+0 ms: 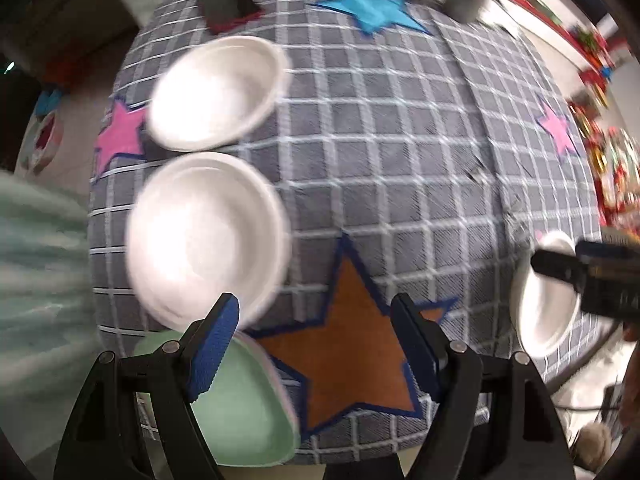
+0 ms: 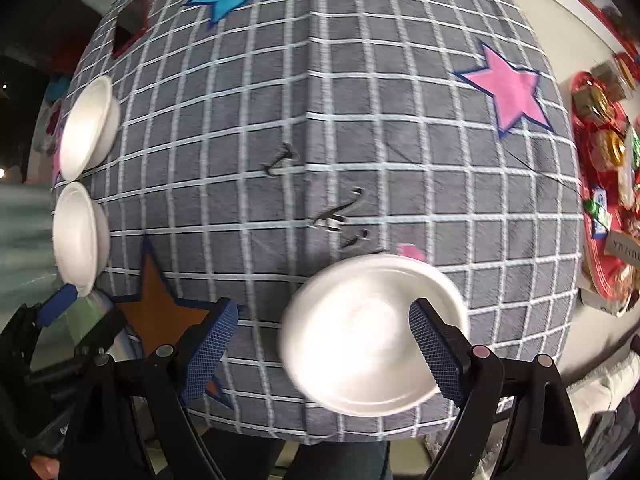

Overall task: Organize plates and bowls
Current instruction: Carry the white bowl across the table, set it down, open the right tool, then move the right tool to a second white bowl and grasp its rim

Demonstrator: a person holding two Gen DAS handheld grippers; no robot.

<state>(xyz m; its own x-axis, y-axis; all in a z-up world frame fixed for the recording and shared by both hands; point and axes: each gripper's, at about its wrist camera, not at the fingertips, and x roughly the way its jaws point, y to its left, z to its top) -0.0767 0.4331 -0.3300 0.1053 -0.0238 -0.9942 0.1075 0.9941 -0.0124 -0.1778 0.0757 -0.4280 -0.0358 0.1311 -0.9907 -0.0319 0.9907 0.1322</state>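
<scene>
My left gripper [image 1: 316,316] hangs with fingers spread wide and empty over the near left part of a grey checked tablecloth [image 1: 400,152]. Two white bowls [image 1: 208,236] sit along the cloth's left edge, one behind the other; a green plate [image 1: 244,408] lies at the near left corner. My right gripper [image 2: 322,324], fingers also wide, hovers above a white plate [image 2: 360,340] near the front edge.
</scene>
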